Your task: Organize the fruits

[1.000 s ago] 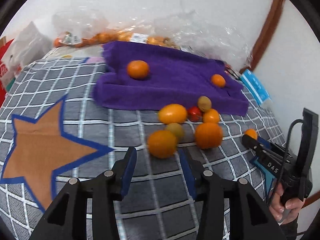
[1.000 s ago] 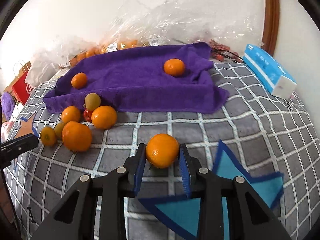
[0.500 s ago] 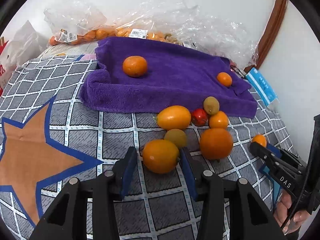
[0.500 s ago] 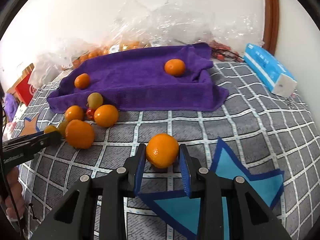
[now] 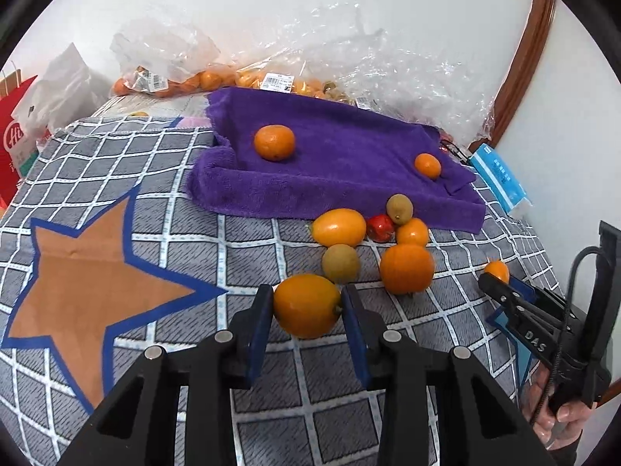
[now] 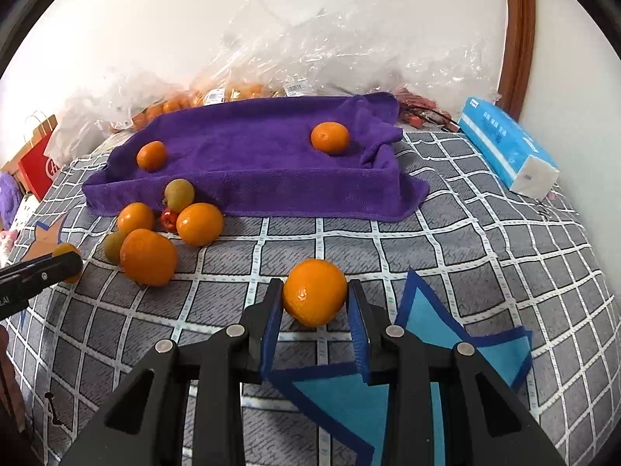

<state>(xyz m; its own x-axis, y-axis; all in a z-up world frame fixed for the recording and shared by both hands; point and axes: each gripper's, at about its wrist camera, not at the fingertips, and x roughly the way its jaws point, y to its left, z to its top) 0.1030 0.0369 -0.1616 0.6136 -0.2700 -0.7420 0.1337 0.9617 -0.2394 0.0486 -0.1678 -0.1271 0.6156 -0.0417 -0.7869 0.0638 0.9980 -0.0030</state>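
Left tongs [image 5: 306,305] closing on the near orange [image 5: 306,306], right tongs [image 6: 314,299] gripping a tangerine [image 6: 314,292]; round skins risk slipping, scattering the pile [image 5: 405,268].

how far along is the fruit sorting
Early. Two oranges lie on the purple towel. The left gripper, just closing, pinches an orange fruit; the right gripper holds another orange. Six loose fruits remain on the checked cloth.

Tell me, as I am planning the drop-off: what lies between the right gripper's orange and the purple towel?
In the right wrist view, only bare checked cloth separates the orange from the purple towel.
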